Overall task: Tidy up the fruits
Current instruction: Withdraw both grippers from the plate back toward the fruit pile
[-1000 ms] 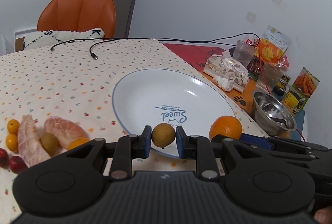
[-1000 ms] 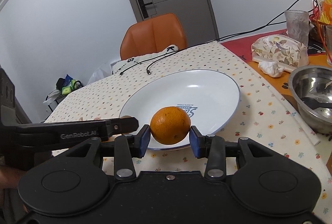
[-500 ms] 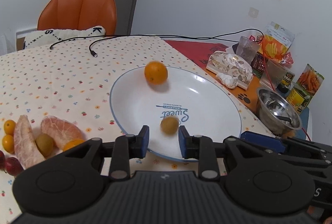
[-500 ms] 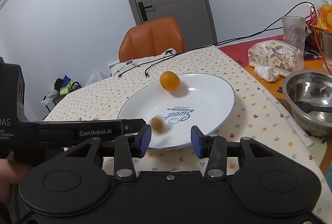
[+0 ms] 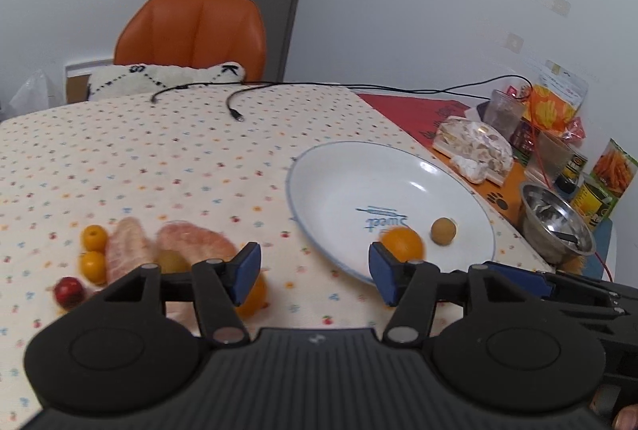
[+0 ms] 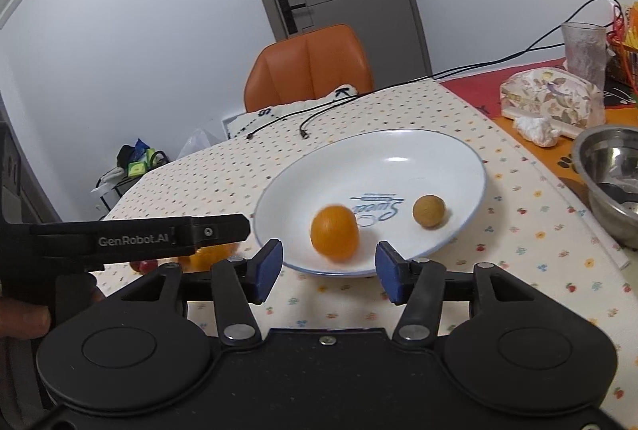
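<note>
On the counter (image 5: 159, 159), this is what we see now:
Plate: a white plate (image 5: 343, 167) with blue writing stands on the dotted cloth, to the right of the loose fruits
Orange: the orange (image 6: 334, 232) lies inside the plate near its front rim; it looks blurred in both views
Small brown fruit: the small brown fruit (image 6: 429, 211) lies inside the plate too, to the right of the orange and apart from it
Left claw: our left claw (image 5: 315, 272) is wide open and has hold of nothing; it hangs over the cloth between the loose fruits and the plate
Right claw: our right claw (image 6: 329, 270) is also wide open and empty; it hangs in front of the plate's near rim
Loose fruits: on the cloth at the left lie two peeled citrus pieces (image 5: 191, 240), two tiny orange fruits (image 5: 94, 236), a red fruit (image 5: 68, 289), a greenish-brown fruit (image 5: 172, 262), and one more orange fruit (image 5: 253, 296) partly hidden behind the left claw's finger
Other things: a steel bowl (image 5: 556, 222) stands to the right of the plate, and an orange chair (image 5: 191, 31) stands behind the counter
</note>
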Demonstrator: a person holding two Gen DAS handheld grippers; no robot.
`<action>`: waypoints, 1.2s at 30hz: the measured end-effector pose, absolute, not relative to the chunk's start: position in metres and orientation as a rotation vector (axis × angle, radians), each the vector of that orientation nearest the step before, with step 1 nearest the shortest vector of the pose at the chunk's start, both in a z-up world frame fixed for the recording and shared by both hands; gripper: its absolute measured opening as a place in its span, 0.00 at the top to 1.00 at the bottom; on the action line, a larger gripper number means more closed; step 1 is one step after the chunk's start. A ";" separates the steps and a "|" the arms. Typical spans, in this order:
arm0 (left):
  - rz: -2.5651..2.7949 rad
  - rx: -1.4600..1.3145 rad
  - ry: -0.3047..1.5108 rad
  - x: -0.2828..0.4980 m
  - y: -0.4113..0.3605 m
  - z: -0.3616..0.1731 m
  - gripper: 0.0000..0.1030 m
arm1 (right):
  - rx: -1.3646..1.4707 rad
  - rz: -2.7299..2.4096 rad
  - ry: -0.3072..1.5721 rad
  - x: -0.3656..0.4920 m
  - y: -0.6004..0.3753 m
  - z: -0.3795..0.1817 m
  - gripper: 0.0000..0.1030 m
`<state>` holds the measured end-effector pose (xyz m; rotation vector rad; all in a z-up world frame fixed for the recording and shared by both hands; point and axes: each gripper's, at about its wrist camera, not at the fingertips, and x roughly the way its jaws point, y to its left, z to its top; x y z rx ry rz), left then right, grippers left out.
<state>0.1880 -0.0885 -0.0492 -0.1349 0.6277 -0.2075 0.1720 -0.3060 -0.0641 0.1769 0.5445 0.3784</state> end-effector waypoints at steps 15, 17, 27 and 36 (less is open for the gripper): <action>-0.076 -0.132 0.608 0.167 -0.037 -0.043 0.35 | 0.153 0.478 0.548 0.176 -0.266 -0.065 0.49; -0.062 -0.135 0.608 0.164 -0.031 -0.044 0.35 | 0.149 0.490 0.551 0.176 -0.261 -0.065 0.49; -0.011 -0.158 0.619 0.157 -0.007 -0.050 0.35 | 0.130 0.534 0.567 0.178 -0.240 -0.066 0.48; 0.021 -0.186 0.635 0.154 0.011 -0.060 0.35 | 0.116 0.566 0.575 0.179 -0.225 -0.067 0.48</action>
